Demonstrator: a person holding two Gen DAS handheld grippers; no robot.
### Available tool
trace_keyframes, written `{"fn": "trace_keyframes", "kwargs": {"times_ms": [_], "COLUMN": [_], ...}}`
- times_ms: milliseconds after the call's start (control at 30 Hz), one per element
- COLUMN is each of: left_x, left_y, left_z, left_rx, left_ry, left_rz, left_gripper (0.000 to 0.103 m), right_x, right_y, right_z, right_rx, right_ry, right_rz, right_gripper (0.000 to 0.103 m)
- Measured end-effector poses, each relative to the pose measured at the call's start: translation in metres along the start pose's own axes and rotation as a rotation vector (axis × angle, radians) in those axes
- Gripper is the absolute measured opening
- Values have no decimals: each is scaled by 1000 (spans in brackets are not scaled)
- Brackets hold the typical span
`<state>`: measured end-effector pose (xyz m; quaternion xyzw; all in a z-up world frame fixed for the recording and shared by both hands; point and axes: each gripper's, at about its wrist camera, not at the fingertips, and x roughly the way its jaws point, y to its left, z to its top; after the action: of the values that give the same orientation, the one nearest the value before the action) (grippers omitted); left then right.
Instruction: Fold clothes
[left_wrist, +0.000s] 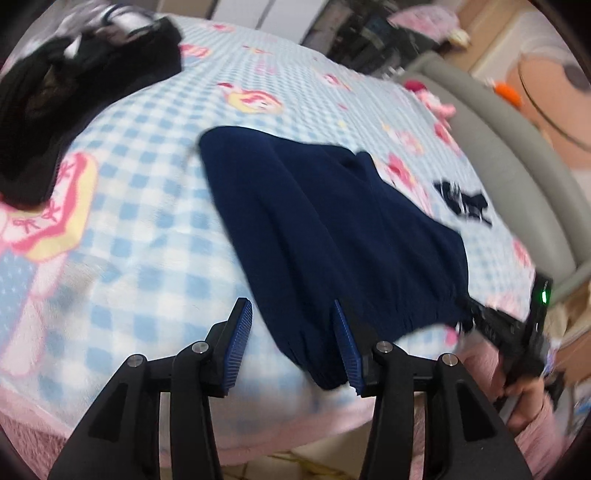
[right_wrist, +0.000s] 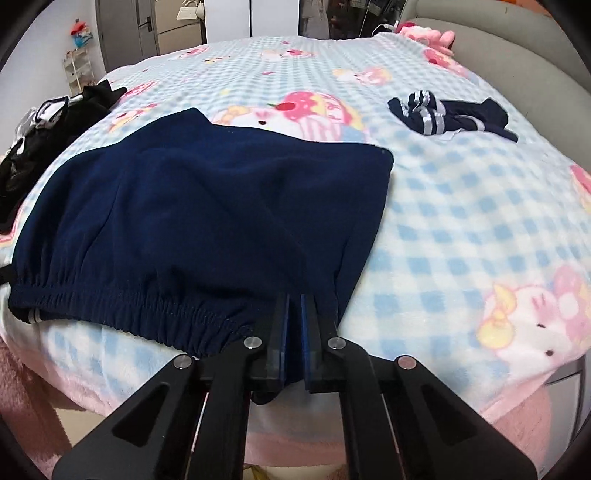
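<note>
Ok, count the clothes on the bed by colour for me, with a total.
Navy blue: 2 — the folded navy garment with the elastic waistband, and the small navy striped piece further back.
Black: 1 — the black heap at the left edge; I cannot tell how many items are in it.
Total: 3

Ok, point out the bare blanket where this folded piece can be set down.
Widest free patch: checked blanket right of the navy shorts, below the small striped navy garment. Another lies between the shorts and the black clothes pile. The near edge is crowded: right gripper shut on the waistband, left gripper open beside it.
</note>
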<state>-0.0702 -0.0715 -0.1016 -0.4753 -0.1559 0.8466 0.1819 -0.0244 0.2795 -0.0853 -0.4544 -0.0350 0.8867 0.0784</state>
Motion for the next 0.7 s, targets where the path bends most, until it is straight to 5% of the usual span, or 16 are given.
{"fn": "trace_keyframes", "kwargs": {"times_ms": [100,167,233,333,400,633,700], "left_x": [11,21,30,37,33,23,24], "left_y": [11,15,16,13,12,18,17], "left_z": [14,19,19,11,8,5,6], "left_rx": [-16,-38,-46,-37,-23,-17,-13], "left_ry": [29,40,42,30,21,19,19], "left_rz": [7,-10,-10,15,28,12,-6], "left_gripper": [47,48,48,48,48,48,48], "right_x": [-13,-25,-26,-3,22,33,33], "right_y": [4,8,22,50,65,38,29], "right_z": [9,23,37,46,44,35,34], "right_rx": [-22,-25,-70,-146,-187,-122,-115], "right_ry": [-37,-75,-69,-22,23,22,14], "right_rz": [-37,32,137,216,166,76,12], "right_gripper": [9,20,50,48,40,39,24]}}
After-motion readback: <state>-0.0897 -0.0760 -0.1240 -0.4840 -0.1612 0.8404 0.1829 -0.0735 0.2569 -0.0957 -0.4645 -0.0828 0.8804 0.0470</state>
